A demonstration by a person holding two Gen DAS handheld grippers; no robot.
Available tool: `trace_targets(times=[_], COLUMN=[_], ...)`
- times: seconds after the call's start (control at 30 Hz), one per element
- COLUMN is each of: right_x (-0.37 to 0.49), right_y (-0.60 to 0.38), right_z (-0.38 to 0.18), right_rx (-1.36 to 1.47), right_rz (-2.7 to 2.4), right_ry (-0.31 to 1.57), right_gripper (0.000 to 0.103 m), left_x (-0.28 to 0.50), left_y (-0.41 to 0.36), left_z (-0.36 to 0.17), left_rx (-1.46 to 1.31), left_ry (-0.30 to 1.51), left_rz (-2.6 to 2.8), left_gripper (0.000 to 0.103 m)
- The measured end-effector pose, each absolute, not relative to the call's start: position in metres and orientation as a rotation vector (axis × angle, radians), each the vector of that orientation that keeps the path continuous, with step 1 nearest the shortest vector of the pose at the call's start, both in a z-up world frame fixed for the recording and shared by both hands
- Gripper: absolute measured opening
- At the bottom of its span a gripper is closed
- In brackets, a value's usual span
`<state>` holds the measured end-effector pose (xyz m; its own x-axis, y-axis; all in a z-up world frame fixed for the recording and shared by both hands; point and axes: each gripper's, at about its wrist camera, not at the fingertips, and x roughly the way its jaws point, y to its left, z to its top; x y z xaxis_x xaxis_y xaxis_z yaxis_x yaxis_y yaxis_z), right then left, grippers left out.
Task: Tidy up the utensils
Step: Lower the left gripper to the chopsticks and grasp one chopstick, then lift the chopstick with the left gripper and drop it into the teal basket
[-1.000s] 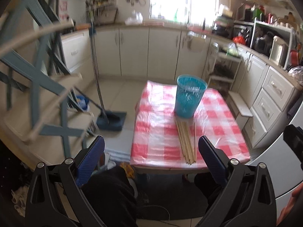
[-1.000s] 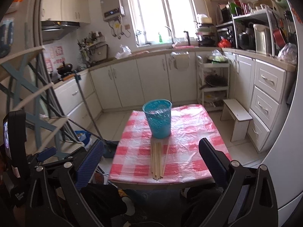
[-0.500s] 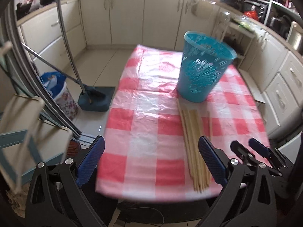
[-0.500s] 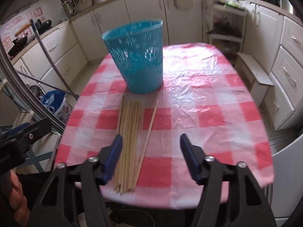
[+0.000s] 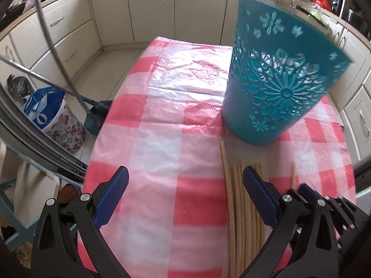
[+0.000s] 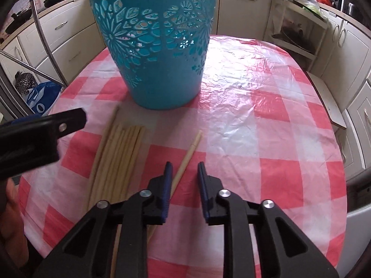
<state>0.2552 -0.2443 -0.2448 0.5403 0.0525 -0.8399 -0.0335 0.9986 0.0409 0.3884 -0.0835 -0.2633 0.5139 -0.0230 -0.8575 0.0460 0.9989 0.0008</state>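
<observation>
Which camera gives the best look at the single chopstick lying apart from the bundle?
The right wrist view: the lone chopstick lies near centre, running from its tip down beside the right gripper. The left wrist view shows only a short sliver at the right.

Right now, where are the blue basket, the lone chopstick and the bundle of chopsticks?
blue basket (image 6: 160, 69): right wrist view, patterned front wall.
lone chopstick (image 6: 189, 154): right wrist view, upper shaft.
bundle of chopsticks (image 6: 116, 162): right wrist view, middle of the sticks.
</observation>
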Motion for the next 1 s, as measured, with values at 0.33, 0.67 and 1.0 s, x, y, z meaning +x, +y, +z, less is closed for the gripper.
trace_targets(times=[0.33, 0.67, 1.0], right_x=[0.266, 0.274, 0.275], right_y=[-0.254, -0.264, -0.272], right_z=[-0.246, -0.247, -0.250], right_rx=[0.066, 0.090, 0.174], right_rz=[0.108, 0.125, 0.125], right_ry=[0.991, 1.013, 1.017], right_gripper=[0.015, 0.012, 0.012], left_x=[0.424, 0.423, 0.388], left_y=[-0.107, -0.120, -0.055], left_z=[-0.289, -0.280, -0.199], left_rx=[0.097, 0.123, -0.161], left_ry=[1.073, 1.091, 1.006], left_rz=[-0.021, -0.183, -0.293], left_gripper=[0.069, 0.005, 0.005])
